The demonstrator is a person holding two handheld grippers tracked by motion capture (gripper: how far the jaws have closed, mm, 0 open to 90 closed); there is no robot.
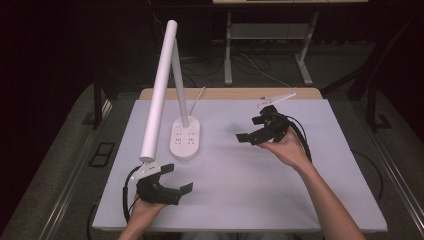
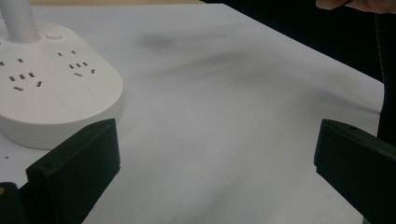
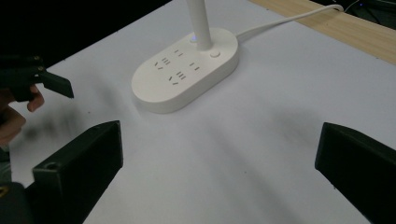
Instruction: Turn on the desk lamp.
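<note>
A big white table (image 1: pixel 280 185) holds one thing. A white lamp (image 1: pixel 184 137) stands on it near the middle, with plug holes in its flat base. Its white cord (image 1: pixel 198 98) runs off the far edge.

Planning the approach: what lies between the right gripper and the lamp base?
Nothing: in the right gripper view, bare white table separates right gripper from lamp base.

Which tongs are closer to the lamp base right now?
Left. The left tongs sit just in front of the lamp base, slightly to its left. The right tongs hang farther off to its right. Both are open.
</note>
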